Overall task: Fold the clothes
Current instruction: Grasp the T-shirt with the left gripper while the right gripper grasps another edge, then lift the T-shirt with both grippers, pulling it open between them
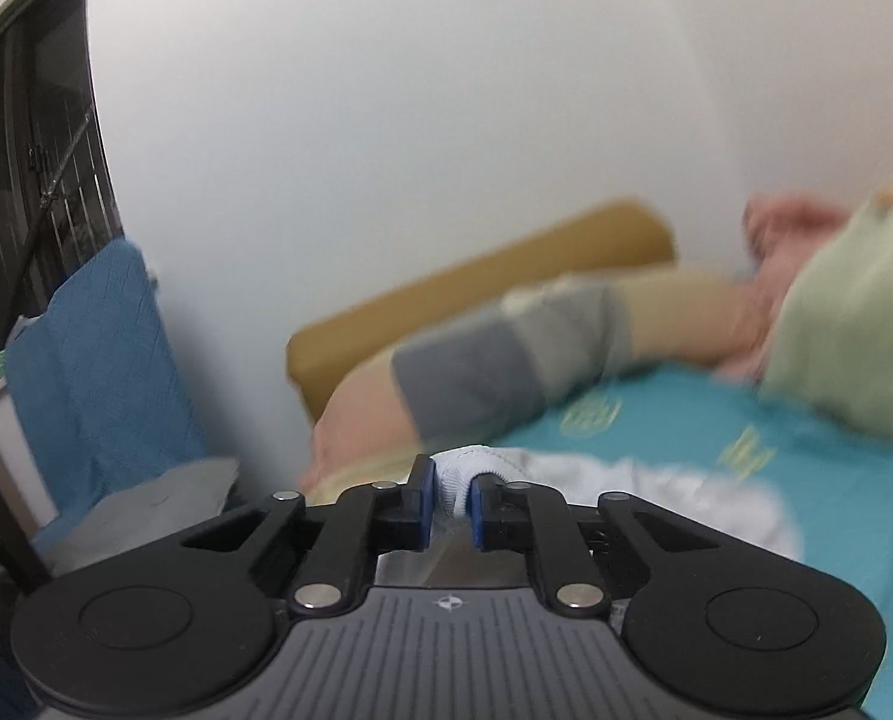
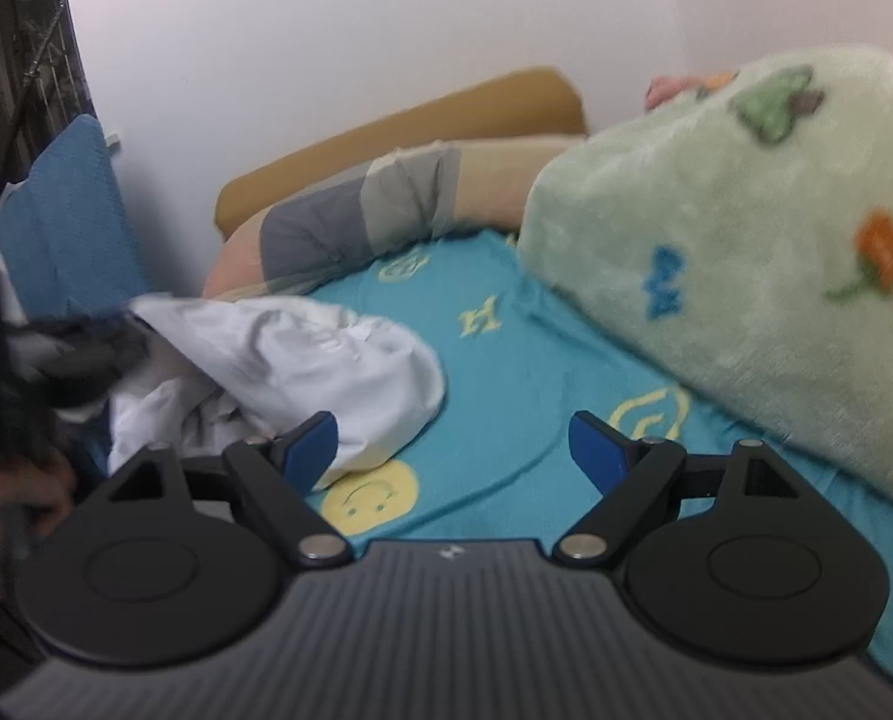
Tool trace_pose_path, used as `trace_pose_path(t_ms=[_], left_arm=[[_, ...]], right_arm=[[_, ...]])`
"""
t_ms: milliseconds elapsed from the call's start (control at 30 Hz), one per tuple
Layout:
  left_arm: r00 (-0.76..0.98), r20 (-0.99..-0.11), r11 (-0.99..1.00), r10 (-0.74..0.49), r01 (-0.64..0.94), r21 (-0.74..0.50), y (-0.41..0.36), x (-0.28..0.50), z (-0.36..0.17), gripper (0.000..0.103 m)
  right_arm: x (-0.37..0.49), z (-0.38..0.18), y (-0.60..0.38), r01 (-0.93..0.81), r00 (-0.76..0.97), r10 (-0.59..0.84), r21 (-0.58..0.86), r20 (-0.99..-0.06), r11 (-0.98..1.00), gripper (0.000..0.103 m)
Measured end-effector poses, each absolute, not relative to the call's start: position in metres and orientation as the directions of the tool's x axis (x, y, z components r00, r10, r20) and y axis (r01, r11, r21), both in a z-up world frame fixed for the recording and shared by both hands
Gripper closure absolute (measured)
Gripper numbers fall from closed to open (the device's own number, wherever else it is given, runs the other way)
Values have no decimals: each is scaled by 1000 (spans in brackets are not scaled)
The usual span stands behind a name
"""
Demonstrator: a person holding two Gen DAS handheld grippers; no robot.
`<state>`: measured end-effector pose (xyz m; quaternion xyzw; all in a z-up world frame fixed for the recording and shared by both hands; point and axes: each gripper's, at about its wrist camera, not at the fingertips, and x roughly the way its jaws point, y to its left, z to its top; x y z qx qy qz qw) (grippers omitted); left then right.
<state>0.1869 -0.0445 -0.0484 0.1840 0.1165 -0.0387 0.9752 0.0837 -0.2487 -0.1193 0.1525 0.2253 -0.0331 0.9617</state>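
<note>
Pinching a bunched fold of the white garment [image 1: 455, 483], the left gripper [image 1: 451, 495] is holding it over the teal bed sheet [image 1: 674, 420]. Spread wide and holding nothing, the right gripper [image 2: 452, 447] is hanging beside the crumpled garment, near a green fleece blanket [image 2: 746, 252].

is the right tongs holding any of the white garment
No, the right tongs stand wide open over the teal sheet, with the white garment only beside the left finger.

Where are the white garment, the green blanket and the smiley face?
White garment [image 2: 338, 354], right wrist view, its crumpled middle.
Green blanket [image 2: 746, 228], right wrist view, its fleecy front.
Smiley face [image 2: 369, 495], right wrist view, its centre.
</note>
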Motion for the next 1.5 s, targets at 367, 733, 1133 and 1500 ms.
trace_pose_path(t_ms=[367, 733, 1133, 1500], left_arm=[[953, -199, 960, -228, 254, 119, -35, 97, 20, 97], [928, -255, 961, -273, 276, -23, -6, 112, 9, 96], [905, -327, 956, -274, 292, 6, -25, 133, -21, 96], [923, -276, 954, -269, 295, 53, -42, 111, -19, 98]], right_arm=[[60, -83, -220, -7, 950, 91, 270, -299, 963, 17], [133, -95, -149, -141, 930, 203, 213, -307, 967, 17], [154, -103, -216, 69, 951, 99, 515, -292, 854, 17], [138, -103, -254, 238, 881, 21, 482, -473, 843, 18]])
